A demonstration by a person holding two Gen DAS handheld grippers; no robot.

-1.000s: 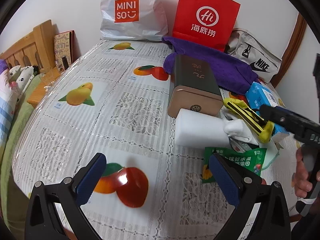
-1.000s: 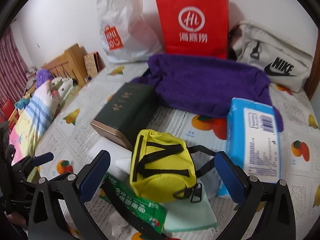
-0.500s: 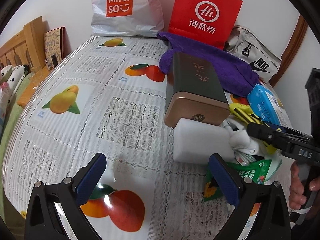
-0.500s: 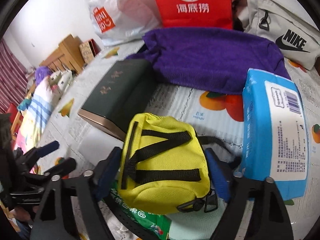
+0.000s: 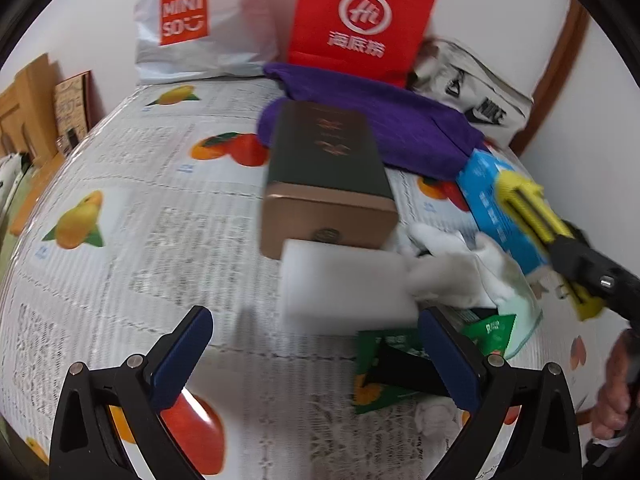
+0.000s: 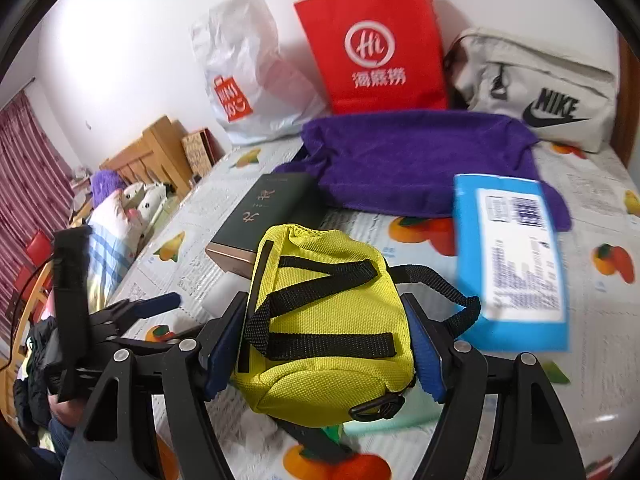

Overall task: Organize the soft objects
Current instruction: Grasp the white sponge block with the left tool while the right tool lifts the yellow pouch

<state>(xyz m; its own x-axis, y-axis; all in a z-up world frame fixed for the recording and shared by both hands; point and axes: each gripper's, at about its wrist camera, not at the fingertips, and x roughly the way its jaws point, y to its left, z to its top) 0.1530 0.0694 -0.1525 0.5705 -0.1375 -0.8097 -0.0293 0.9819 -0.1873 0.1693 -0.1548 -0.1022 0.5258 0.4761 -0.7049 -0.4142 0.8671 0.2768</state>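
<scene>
My right gripper point(image 6: 324, 344) is shut on a small yellow pouch point(image 6: 320, 320) with black straps and holds it lifted above the table; the pouch also shows at the right of the left wrist view point(image 5: 532, 216). My left gripper point(image 5: 316, 356) is open and empty, low over the table, with a white foam block point(image 5: 344, 288) just beyond its fingertips. White cloth gloves point(image 5: 460, 268) lie to the right of the block. A purple towel point(image 6: 420, 160) lies further back.
A dark green and gold box point(image 5: 328, 176) lies behind the foam block. A blue tissue pack point(image 6: 512, 256), a green snack packet point(image 5: 384, 368) and a mint cloth point(image 5: 524, 320) lie at the right. A red paper bag point(image 6: 376, 44), a Miniso bag point(image 6: 248, 76) and a Nike bag point(image 6: 540, 88) stand by the wall.
My right gripper has closed on the yellow pouch and lifted it off the pile. My left gripper has moved forward and right, toward the foam block.
</scene>
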